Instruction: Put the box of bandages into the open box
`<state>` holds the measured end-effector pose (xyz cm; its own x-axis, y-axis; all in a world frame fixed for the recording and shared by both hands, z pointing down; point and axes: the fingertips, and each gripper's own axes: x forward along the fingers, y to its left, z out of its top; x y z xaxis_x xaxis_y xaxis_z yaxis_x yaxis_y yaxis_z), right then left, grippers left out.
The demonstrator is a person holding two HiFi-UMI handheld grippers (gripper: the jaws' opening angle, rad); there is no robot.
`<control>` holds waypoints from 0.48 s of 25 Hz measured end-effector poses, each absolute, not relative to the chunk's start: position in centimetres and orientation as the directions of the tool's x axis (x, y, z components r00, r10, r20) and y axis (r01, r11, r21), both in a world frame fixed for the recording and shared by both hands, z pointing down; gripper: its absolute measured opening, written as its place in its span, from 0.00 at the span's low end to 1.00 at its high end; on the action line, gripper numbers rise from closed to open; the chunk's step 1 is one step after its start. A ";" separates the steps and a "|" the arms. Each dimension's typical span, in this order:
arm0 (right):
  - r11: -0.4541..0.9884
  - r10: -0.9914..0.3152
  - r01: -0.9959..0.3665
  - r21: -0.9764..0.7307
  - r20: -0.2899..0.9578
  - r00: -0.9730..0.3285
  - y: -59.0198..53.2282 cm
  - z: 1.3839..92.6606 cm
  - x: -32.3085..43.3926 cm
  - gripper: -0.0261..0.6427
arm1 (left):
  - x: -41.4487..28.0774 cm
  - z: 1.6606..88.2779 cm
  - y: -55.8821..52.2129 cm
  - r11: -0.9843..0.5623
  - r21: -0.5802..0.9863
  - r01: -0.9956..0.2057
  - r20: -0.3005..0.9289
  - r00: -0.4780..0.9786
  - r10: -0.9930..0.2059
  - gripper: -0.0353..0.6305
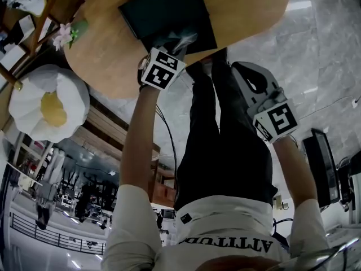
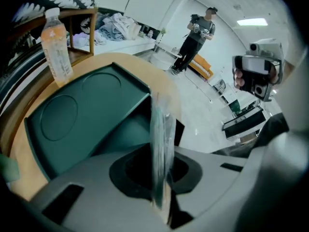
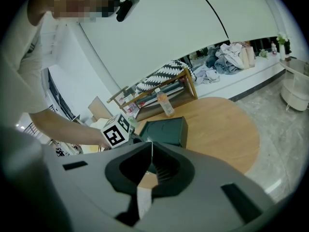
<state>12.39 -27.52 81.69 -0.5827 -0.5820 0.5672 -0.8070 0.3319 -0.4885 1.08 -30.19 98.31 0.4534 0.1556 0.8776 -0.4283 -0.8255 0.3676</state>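
**Bandage pack held over open green box**

The left gripper (image 1: 174,43), jaws clamped on the thin, clear-wrapped box of bandages (image 2: 161,124), holds it over the near edge of the open box (image 2: 91,110), a dark green case on a round wooden table (image 1: 248,10). The right gripper (image 3: 152,151), jaws pressed together on nothing, hangs well short of the open box. A bottle (image 2: 57,47) of orange drink stands just behind the open box, its label unreadable. The person's white shirt (image 1: 225,219) reads "ATTITUD".

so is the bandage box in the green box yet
out: the left claw is shut on the bandage box, over the green box
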 end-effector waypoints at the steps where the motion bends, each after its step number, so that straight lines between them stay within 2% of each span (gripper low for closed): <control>1: 0.334 -0.585 -0.806 -0.489 0.563 -0.584 -27.6 81.8 12.5 0.07 | 1.1 98.8 -30.0 -0.831 0.369 -0.415 0.883 0.435 0.175 0.12; 6: 0.326 -0.588 -0.807 -0.492 0.563 -0.581 -27.9 82.5 13.3 0.07 | 1.0 100.8 -29.4 -0.840 0.380 -0.389 0.900 0.364 0.239 0.12; 9: 0.323 -0.589 -0.809 -0.492 0.565 -0.578 -28.0 82.9 13.8 0.07 | 1.0 101.6 -29.2 -0.827 0.401 -0.394 0.899 0.343 0.273 0.25; 12: 0.324 -0.586 -0.808 -0.492 0.566 -0.580 -27.9 83.3 14.0 0.07 | 0.8 102.0 -29.2 -0.816 0.413 -0.406 0.899 0.327 0.292 0.33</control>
<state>14.04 -27.86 83.27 -0.5798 -0.5862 0.5659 -0.8080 0.3239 -0.4922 0.82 -29.16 101.98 0.3271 0.2919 0.8988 -0.4055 -0.8157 0.4125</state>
